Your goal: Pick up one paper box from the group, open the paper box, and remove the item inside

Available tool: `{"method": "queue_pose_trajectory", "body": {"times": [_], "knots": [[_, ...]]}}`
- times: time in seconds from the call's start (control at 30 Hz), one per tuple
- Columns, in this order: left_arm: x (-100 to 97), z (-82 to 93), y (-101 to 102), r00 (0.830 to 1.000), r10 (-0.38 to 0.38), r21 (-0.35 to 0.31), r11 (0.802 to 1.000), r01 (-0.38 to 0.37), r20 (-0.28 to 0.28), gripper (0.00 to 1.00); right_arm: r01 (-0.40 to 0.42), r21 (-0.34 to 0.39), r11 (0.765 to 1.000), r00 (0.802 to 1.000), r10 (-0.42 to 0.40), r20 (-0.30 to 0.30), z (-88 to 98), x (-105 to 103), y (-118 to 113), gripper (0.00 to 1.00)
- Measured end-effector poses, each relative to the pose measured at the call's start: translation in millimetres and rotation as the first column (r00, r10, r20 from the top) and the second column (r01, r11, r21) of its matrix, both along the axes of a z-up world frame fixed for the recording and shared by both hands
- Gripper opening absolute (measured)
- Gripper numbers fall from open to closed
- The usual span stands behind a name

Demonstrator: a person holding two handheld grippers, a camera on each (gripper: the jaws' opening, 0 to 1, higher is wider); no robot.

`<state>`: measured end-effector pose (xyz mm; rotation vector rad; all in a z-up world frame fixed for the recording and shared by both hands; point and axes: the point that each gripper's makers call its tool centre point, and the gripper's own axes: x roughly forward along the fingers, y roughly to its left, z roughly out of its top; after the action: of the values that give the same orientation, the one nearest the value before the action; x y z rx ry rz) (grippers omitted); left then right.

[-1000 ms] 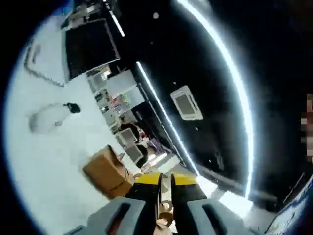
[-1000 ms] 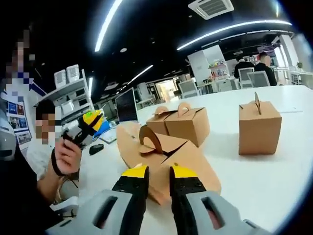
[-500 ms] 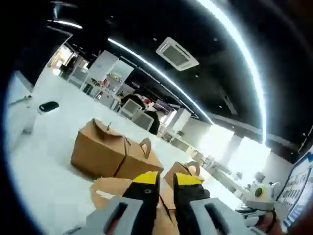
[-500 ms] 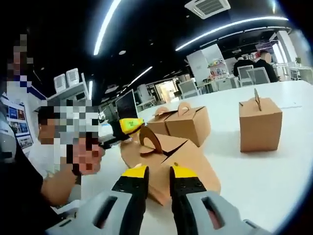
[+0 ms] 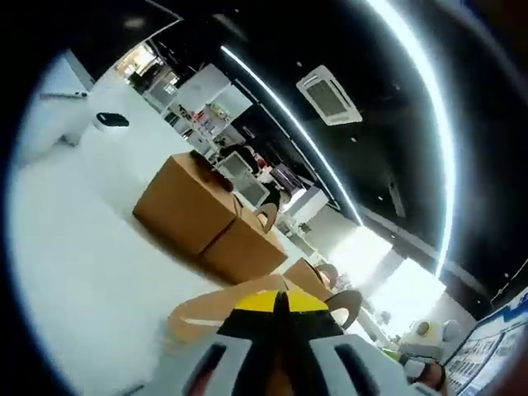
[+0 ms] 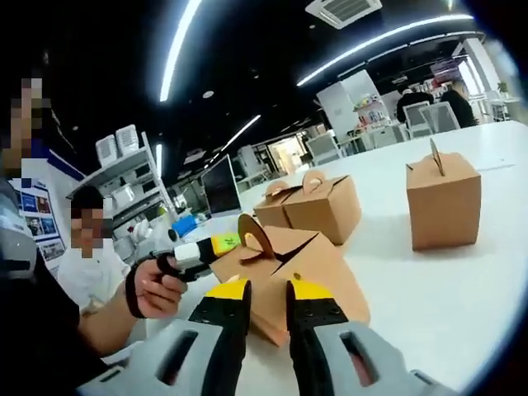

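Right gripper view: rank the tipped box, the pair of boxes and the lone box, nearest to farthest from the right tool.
1. Tipped box, lying directly ahead of the right tool.
2. Pair of boxes, behind it, centre.
3. Lone box, upright, far right.

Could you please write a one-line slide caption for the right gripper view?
Right gripper open before a tipped paper box as the left gripper reaches its handle.

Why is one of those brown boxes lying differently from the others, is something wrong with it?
The nearest paper box lies tipped on its side on the white table, its handle flap sticking out, while the pair of boxes and the single box stand upright. Nothing looks torn or spilled.
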<state>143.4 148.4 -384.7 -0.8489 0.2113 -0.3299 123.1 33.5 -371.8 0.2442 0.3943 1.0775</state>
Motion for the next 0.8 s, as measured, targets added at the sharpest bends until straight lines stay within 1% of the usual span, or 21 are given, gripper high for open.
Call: {"method": "queue_pose_trajectory", "body": {"times": [0.03,0.07,0.1,0.13,0.17,0.2,0.23,0.27,0.3,0.33,0.37,0.4,0.5,0.57,0.67,0.7,0.8], "knots": [[-2.7,-2.2,1.4,1.0,0.004,0.002,1.0,-0.004,0.0,0.04,-0.002,-0.001,1.0,1.0,0.002,0.001,-0.1,-0.7,-0.1,0.19],[-5.9,-6.2,2.3,1.0,0.006,-0.002,1.0,-0.007,-0.015,0.04,-0.003,0.006,1.0,1.0,0.003,-0.005,-0.6,-1.9,-0.6,0.19],[-11.4,-15.6,0.9,0.998,-0.005,-0.006,1.0,0.005,-0.062,0.04,-0.003,0.016,1.0,1.0,0.003,-0.013,-1.1,-3.2,-1.0,0.19],[-14.2,-21.9,-0.7,0.996,-0.018,-0.007,1.0,0.017,-0.084,0.04,-0.002,0.024,1.0,1.0,0.003,-0.019,-1.4,-4.4,-1.3,0.19],[-19.7,-27.5,-5.2,0.993,-0.037,-0.023,0.999,0.035,-0.11,0.04,-0.002,0.029,1.0,1.0,0.003,-0.023,-1.7,-5.3,-1.9,0.19],[-23.5,-33.6,-8.5,0.991,-0.05,-0.056,0.998,0.043,-0.127,0.04,-0.002,0.034,0.999,1.0,0.003,-0.024,-1.7,-5.9,-1.9,0.19],[-25.8,-37.5,-10.3,0.99,-0.047,-0.071,0.997,0.038,-0.131,0.04,-0.002,0.038,0.999,1.0,0.003,-0.025,-1.7,-6.4,-1.7,0.19],[-34.8,-37.4,-22.2,0.991,-0.042,-0.059,0.998,0.035,-0.127,0.04,0.001,0.046,0.999,1.0,0.001,-0.03,-1.4,-7.3,-1.2,0.19],[-37.6,-33.3,-23.3,0.992,-0.03,-0.051,0.998,0.024,-0.12,0.04,0.003,0.049,0.999,0.999,-0.001,-0.034,-1.2,-7.3,-1.2,0.18],[-41.9,-28.9,-30.7,0.993,-0.029,-0.031,0.999,0.025,-0.111,0.04,0.004,0.049,0.999,0.999,-0.003,-0.033,-1.1,-7.4,-1.4,0.18],[-44.8,-26.5,-35.0,0.993,-0.029,-0.028,0.999,0.026,-0.113,0.04,0.007,0.047,0.999,0.999,-0.006,-0.035,-0.8,-7.5,-1.7,0.18],[-42.7,-30.8,-30.2,0.993,-0.03,-0.024,0.999,0.027,-0.117,0.04,0.01,0.044,0.999,0.999,-0.008,-0.037,-0.4,-7.6,-2.1,0.18],[-41.2,-26.8,-26.5,0.994,-0.03,0.022,0.999,0.033,-0.105,0.04,0.004,0.019,1.0,1.0,-0.003,-0.03,-0.3,-9.5,-4.0,0.18],[-40.6,-28.9,-20.2,0.995,-0.028,0.11,0.993,0.039,-0.098,0.04,-0.018,0.009,1.0,1.0,0.018,-0.023,-0.1,-14.3,-3.0,0.18],[-41.7,-28.3,-18.2,0.995,-0.02,0.147,0.989,0.034,-0.097,0.04,-0.026,0.002,1.0,0.999,0.027,-0.018,0.2,-17.0,-1.1,0.19],[-42.4,-28.6,-14.6,0.995,-0.021,0.146,0.989,0.035,-0.096,0.04,-0.021,0.001,1.0,1.0,0.021,-0.02,-0.1,-15.8,-1.8,0.18],[-46.2,-25.6,-2.7,0.997,0.013,0.156,0.988,-0.001,-0.078,0.04,-0.019,0.002,1.0,0.999,0.019,-0.028,0.3,-12.5,-3.9,0.18]]}}
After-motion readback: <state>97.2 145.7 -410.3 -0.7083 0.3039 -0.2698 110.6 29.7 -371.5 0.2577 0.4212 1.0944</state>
